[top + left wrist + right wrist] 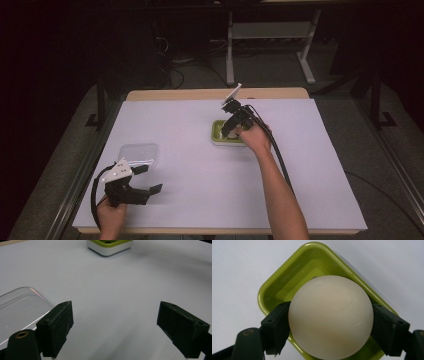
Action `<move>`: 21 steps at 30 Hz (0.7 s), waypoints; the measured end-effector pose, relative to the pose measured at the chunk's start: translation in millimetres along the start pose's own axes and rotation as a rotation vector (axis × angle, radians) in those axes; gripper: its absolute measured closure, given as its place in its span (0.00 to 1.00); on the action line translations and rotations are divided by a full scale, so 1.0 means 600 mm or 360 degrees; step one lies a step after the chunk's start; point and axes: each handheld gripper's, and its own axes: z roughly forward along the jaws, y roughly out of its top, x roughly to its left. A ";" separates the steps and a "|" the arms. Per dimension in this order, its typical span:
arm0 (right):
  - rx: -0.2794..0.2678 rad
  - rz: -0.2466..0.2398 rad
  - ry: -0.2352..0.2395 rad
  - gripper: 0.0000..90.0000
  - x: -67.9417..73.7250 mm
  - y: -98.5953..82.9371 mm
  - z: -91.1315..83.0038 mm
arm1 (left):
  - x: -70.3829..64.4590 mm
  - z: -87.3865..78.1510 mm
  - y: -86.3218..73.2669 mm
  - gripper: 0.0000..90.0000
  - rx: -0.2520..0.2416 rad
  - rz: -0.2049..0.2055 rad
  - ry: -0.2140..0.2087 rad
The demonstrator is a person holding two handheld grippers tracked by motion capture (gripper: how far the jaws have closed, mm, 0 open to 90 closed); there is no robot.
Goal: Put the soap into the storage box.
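A cream-white ball (330, 316) sits squeezed between the jaws of my right gripper (330, 327), held just above a lime-green container (287, 287) with a white outer wall (220, 141). In the high view that right gripper (231, 125) points down into the container (216, 131) at the table's far middle. My left gripper (150, 179) rests low at the near left, open with nothing between its jaws (115, 330). A clear plastic lid (138, 153) lies flat just beyond it, its corner (17, 305) showing beside the left jaw.
White paper (190, 170) covers the wooden table (215, 94). Black cables (277, 155) trail from both grippers along the person's forearms. Beyond the far edge stand table legs and a dark floor.
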 end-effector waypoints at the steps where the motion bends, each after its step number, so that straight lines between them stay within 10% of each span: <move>1: -0.0003 0.0009 -0.0001 0.24 0.000 0.000 0.001 | 0.000 0.000 0.000 0.14 0.0002 0.0000 0.0000; 21: 0.0027 -0.0001 0.0004 0.24 0.003 0.000 0.009 | 0.000 0.000 0.000 0.14 0.0001 0.0003 0.0002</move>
